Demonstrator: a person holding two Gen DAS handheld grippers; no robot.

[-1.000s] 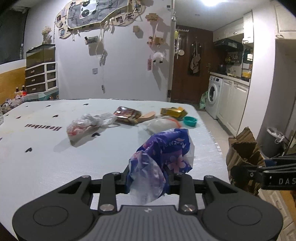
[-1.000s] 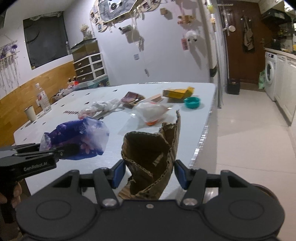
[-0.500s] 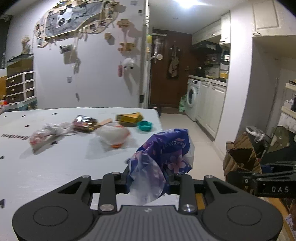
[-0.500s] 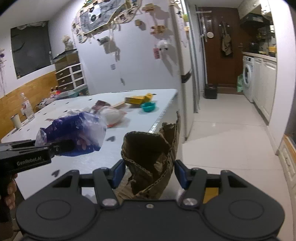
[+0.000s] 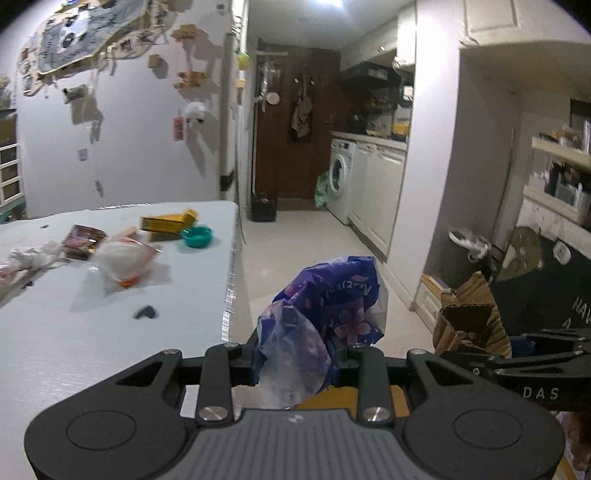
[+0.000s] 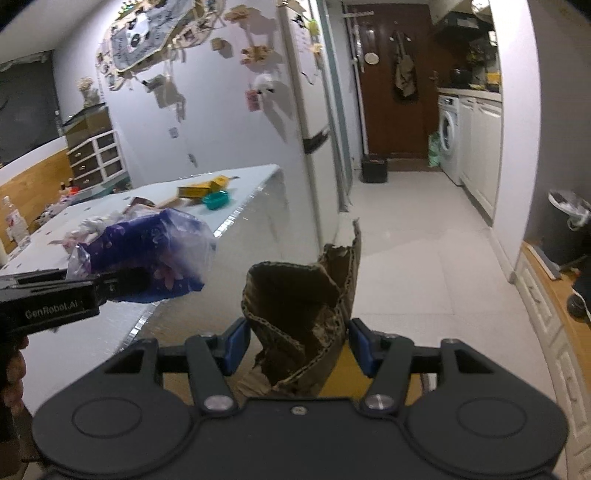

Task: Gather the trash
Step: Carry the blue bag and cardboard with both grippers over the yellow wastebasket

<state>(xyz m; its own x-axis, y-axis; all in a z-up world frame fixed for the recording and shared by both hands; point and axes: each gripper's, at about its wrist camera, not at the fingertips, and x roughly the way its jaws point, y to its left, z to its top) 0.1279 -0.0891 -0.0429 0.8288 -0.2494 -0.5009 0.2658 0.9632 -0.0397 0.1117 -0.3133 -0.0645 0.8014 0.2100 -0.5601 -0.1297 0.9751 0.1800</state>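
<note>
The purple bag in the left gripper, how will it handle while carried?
Probably floppy: the purple bag sags crumpled over the left gripper. Likely light, since a thin pinch carries it. Its glossy film could slip.

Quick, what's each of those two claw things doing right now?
Left gripper: closed on the purple bag.
Right gripper: closed on the cardboard.

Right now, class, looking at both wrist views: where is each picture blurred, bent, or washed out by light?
Left wrist view: the ceiling light burns out to white, the litter on the table is smeared, and the wall edge bows from the fisheye lens. Right wrist view: the purple bag is soft with blur, the cardboard is sharper, and the corners are black.
</note>
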